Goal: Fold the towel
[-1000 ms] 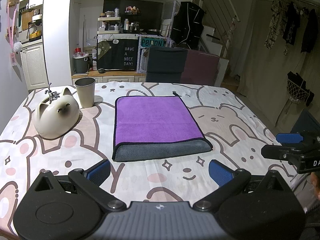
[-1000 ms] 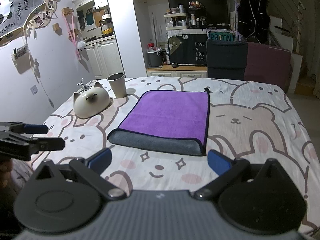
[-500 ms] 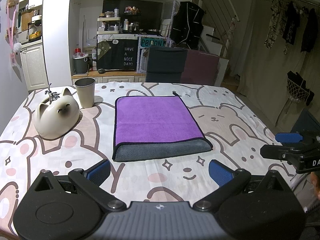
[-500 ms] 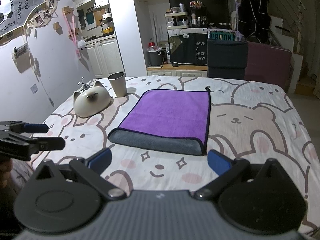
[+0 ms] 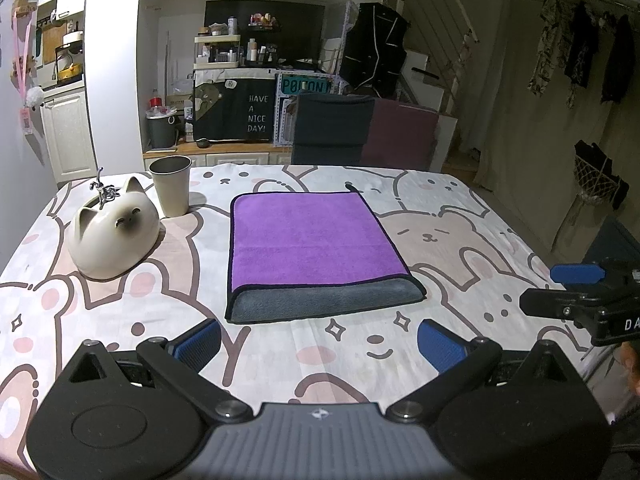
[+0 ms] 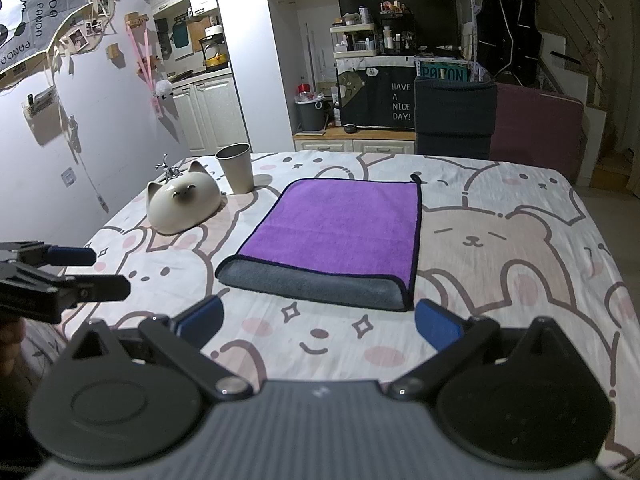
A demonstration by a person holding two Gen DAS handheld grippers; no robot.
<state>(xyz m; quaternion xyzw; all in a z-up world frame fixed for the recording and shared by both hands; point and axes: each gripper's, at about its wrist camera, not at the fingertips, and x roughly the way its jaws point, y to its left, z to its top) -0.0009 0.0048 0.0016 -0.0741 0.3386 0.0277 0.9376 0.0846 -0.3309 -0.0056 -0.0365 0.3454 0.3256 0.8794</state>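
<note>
Both the left gripper (image 5: 318,342) and right gripper (image 6: 318,326) gape wide, holding nothing, short of the folded purple towel (image 5: 312,248); only the right view catches the panda poster (image 6: 28,36).

Plush purple towel (image 5: 312,236), glossy ceramic cat (image 5: 114,236), matt metal cup (image 5: 171,184), printed cloth tablecloth (image 5: 460,236).

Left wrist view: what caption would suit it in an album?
Open left gripper faces a folded purple towel beside a cat figurine.
</note>
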